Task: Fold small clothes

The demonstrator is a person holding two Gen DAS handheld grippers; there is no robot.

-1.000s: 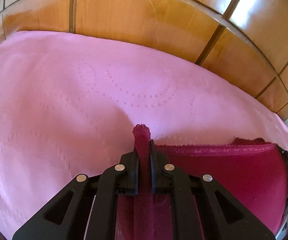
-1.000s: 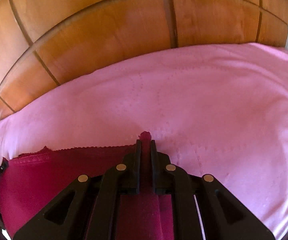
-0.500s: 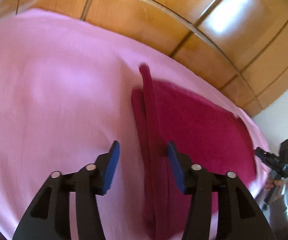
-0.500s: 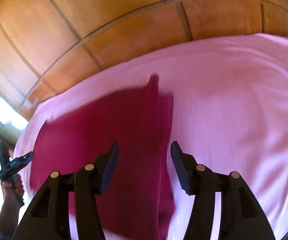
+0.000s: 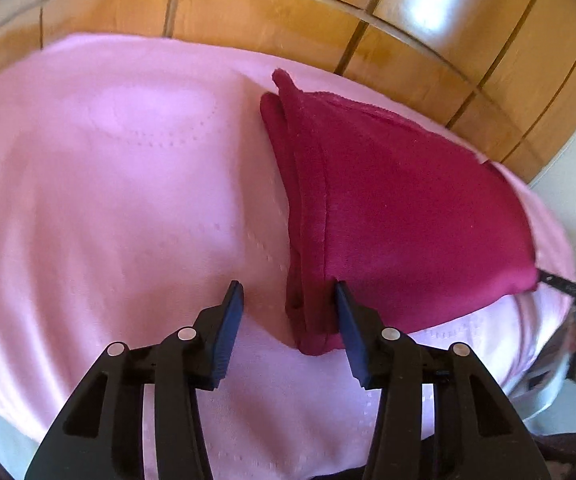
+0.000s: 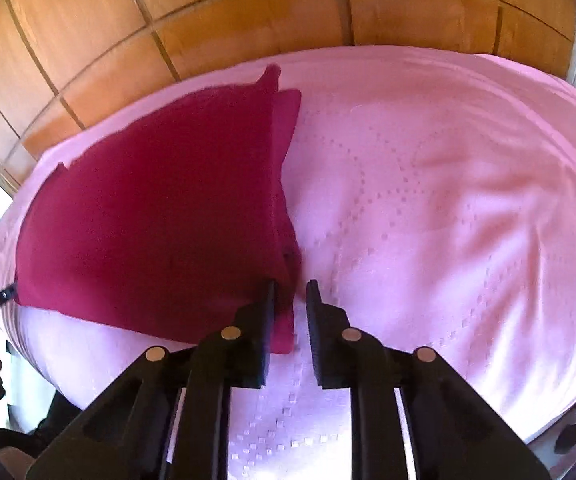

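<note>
Now both grippers — left gripper, right gripper — gape unloaded over the folded crimson garment; regrip its 2 near corners squarely.

**Pink cover, wooden panels behind**

A pink bedspread with dotted embossed curves is lying spread across the surface. Glossy wooden panelling is running along behind it, catching bright reflections, beside a white wall.

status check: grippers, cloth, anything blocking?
Left gripper open, right gripper open. Red cloth lies folded on pink bedspread. Nothing blocking.
</note>
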